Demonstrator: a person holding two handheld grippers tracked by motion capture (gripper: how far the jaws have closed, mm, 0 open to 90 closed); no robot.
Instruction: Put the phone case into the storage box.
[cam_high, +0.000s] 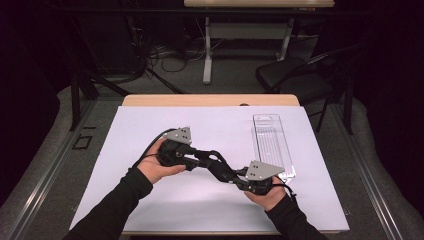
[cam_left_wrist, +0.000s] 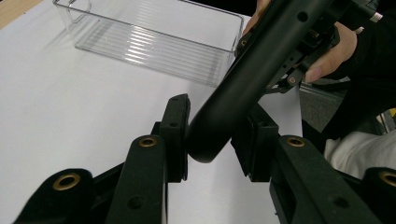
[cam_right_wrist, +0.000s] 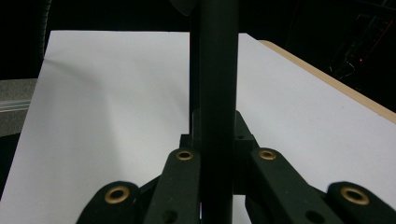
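At the lower right of the high view, the right gripper (cam_high: 239, 181) is clamped on one end of a black rod (cam_high: 214, 162); in the right gripper view its jaws sit tight against both sides of the rod (cam_right_wrist: 214, 93), which runs straight up the middle of the frame. The rod's long axis slants up and left across the white table cover (cam_high: 150, 210) toward the left gripper (cam_high: 202, 156), held at the centre left. In the left gripper view the rod's rounded free end (cam_left_wrist: 210, 140) sits between narrowed jaws: the left-hand pad touches it, while a slim gap seems to remain on the other side, so a firm grip cannot be confirmed. The rod reaches that gripper from the upper right of its frame, and a hand-over appears to hinge on this end lining up squarely between the pads. A clear plastic bin (cam_high: 271, 145) stands empty just above the right hand (cam_high: 270, 195), nearer to it than to the left hand (cam_high: 157, 167).
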